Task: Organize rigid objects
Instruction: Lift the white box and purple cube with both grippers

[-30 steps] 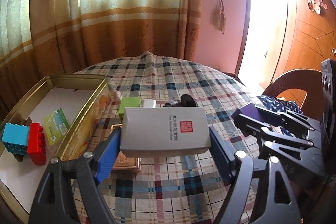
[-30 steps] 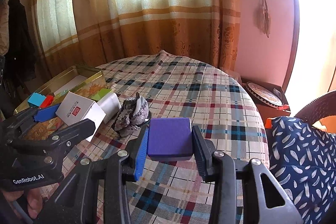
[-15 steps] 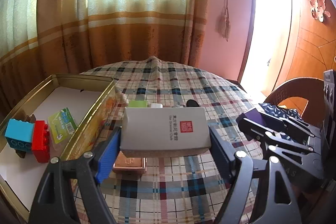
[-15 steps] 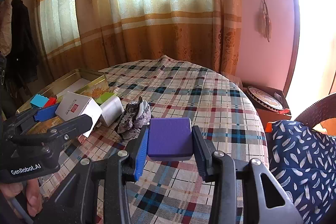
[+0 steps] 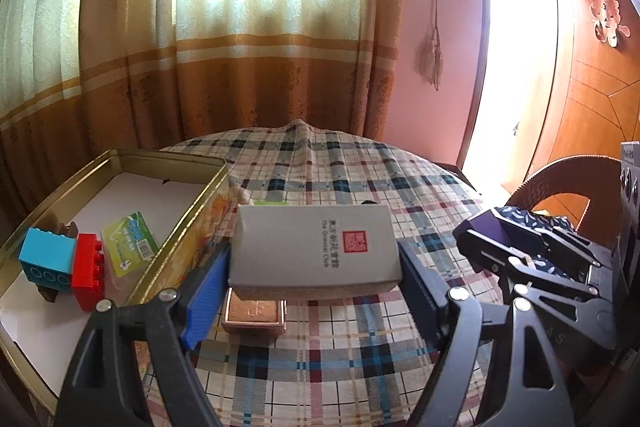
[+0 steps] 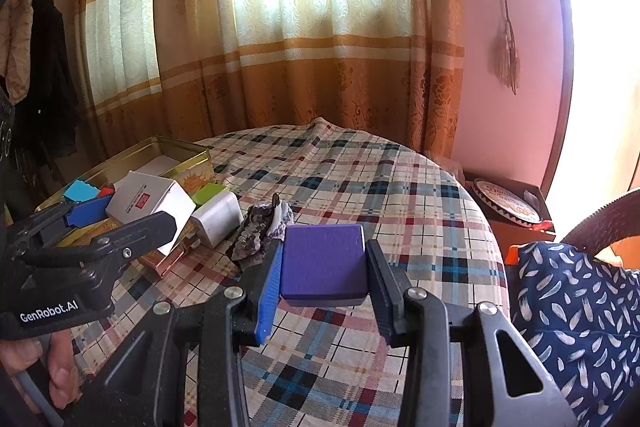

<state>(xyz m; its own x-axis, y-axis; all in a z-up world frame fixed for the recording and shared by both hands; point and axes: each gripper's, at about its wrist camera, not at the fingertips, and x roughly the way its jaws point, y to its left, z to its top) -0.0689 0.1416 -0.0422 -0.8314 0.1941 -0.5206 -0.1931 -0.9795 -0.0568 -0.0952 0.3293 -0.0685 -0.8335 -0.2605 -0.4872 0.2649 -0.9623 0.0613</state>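
Two grippers, both loaded: my left gripper (image 5: 314, 291) has its fingers clamped on the ends of a grey box (image 5: 316, 251), held above the tabletop (image 5: 344, 359) just right of the open tin (image 5: 188, 227). My right gripper (image 6: 322, 287) pinches a purple block (image 6: 323, 271) off the cloth, near a dark rock (image 6: 256, 239).

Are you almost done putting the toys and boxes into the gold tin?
Not yet, about partway. Done: the blue block, red block and green card already lie in the gold tin. In hand: the left gripper holds the white box and the right gripper holds the purple block. Left on the table: a copper case, a small white and green box and a crumpled dark thing.
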